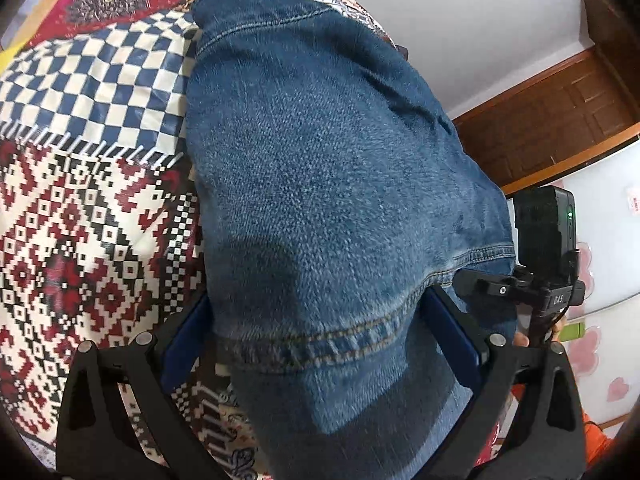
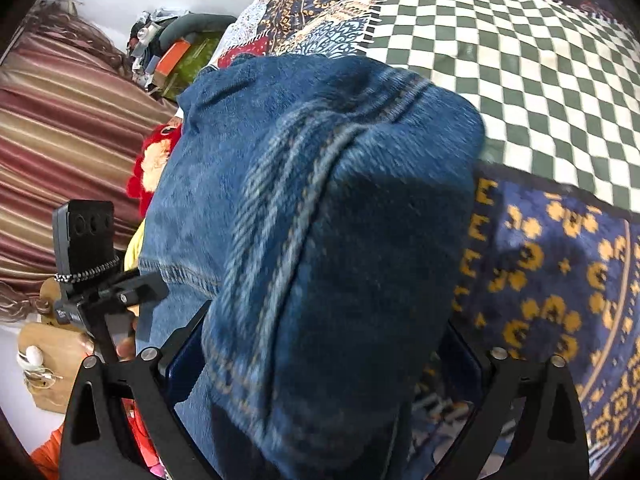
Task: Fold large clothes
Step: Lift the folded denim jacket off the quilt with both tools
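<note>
Blue denim jeans (image 1: 320, 152) lie over a patchwork bed cover (image 1: 80, 208) and drape across both grippers. In the left wrist view the hem of the jeans hangs between the blue-padded fingers (image 1: 444, 320) of my left gripper (image 1: 316, 332), whose jaws stand wide apart with the cloth loose between them. In the right wrist view a bunched fold of jeans (image 2: 328, 220) with stitched seams covers my right gripper (image 2: 320, 360). Its jaws also stand wide apart, and the fingertips are hidden under the cloth. The other gripper's handle (image 1: 540, 248) shows at the right.
The bed cover (image 2: 520, 80) has checkered, red-patterned and blue-gold patches. A wooden door and frame (image 1: 560, 112) stand past the bed. A striped curtain (image 2: 60, 140), a cluttered shelf (image 2: 172, 52) and a red toy (image 2: 152, 160) lie at the left.
</note>
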Demonstrator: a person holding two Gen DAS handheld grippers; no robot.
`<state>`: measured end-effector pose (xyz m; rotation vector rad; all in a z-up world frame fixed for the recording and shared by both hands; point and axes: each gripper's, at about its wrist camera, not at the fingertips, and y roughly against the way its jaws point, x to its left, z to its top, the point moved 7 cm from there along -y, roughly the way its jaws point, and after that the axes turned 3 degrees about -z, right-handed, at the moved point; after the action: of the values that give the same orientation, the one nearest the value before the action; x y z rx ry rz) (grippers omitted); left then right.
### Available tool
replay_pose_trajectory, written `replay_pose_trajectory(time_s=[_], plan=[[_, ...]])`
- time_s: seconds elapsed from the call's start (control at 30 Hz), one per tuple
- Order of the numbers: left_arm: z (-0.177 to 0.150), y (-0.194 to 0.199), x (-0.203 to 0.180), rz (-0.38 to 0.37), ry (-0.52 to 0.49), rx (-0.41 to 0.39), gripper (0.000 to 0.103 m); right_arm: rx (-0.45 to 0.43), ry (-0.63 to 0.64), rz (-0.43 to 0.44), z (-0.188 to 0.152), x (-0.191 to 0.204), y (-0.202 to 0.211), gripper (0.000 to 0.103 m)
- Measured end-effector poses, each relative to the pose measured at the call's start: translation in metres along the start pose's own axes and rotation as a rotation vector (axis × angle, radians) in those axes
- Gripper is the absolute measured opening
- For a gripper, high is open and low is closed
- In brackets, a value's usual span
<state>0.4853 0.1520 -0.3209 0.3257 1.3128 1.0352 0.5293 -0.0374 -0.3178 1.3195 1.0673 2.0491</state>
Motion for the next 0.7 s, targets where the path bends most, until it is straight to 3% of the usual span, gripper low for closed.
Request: replay_pose_trajectory(time_s=[0.13,0.2,0.27,0.37,0.47,0.7], plan=[[0.003,-0.006,-0.003,-0.020,0.020,-0.015,0.101,-0.021,0.013,-0.013,0.005,0.006,-0.004,0.099],[0.003,-0.006,-0.006,-0.011,0.021,-0.024,0.098,-0.029,0.008,-0.010,0.005,0.008,-0.002,0.091],[0.000,0.001,-0.009,0.002,0.006,-0.034,0.092,-0.040,0.016,-0.007,0.004,0.014,0.004,0.073],[-0.001,0.013,-0.012,0.017,-0.011,-0.045,0.081,-0.049,0.040,-0.023,0.003,0.027,0.012,0.055],[-0.008,0.028,-0.026,0.035,-0.045,-0.052,0.072,-0.055,0.056,-0.022,0.001,0.038,0.022,0.044],[-0.013,0.074,-0.052,0.061,-0.121,-0.088,0.065,-0.067,0.096,-0.027,-0.004,0.070,0.043,0.038]])
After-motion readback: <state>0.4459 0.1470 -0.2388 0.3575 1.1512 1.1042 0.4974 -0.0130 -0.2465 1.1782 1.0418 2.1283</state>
